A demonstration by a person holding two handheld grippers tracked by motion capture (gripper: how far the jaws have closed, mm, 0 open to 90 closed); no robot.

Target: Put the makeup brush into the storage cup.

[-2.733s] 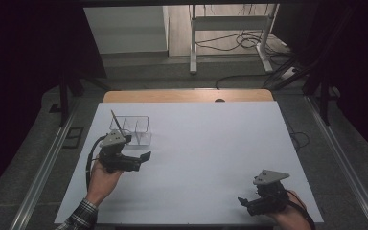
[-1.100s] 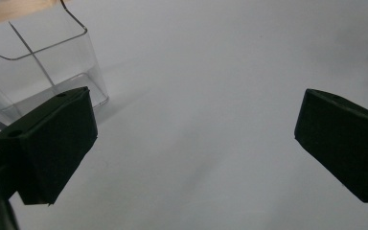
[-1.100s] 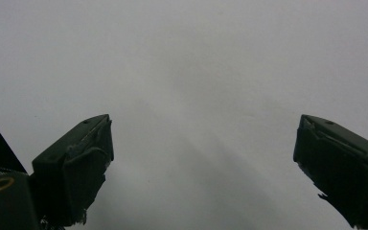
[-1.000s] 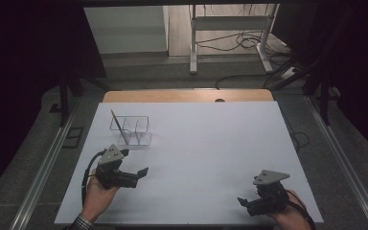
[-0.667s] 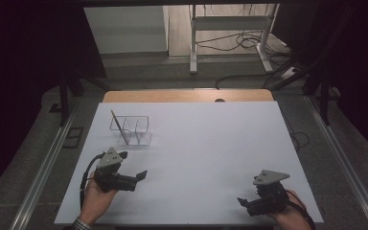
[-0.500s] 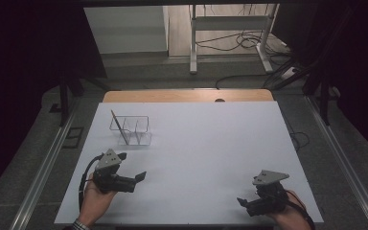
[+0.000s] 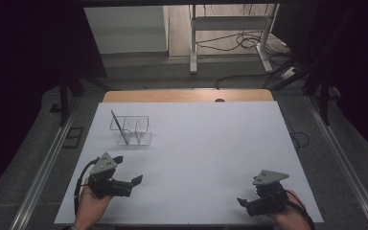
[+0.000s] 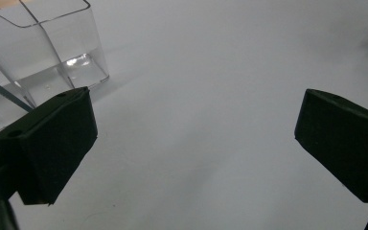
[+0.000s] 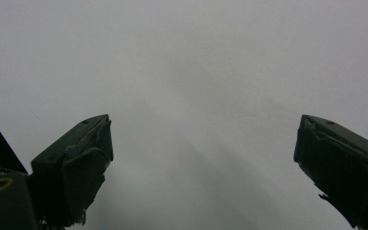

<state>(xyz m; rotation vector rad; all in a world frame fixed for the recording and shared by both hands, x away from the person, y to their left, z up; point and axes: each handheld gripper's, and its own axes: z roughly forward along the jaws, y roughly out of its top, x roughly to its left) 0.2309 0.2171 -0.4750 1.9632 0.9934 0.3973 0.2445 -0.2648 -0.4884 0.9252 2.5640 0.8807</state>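
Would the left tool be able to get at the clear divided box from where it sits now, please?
Probably yes. The left tool is open and holds nothing, and only bare white table lies between it and the clear divided box. A thin stick leans in the box's left compartment and may crowd a grasp there.

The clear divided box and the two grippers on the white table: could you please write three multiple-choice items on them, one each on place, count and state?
1. Where does the clear box stand on the table?
A. far left part
B. near right corner
C. dead centre

2. How many thin sticks lean in the box?
A. none
B. one
C. three

3. How do the left gripper's jaws stand?
A. shut on the stick
B. shut on nothing
C. wide apart, holding nothing

Answers: 1 A, since the high view puts the box ahead of the left gripper, towards the far left. 2 B, as a single slanted stick shows there. 3 C, because bare table shows between the jaws in the left gripper view.
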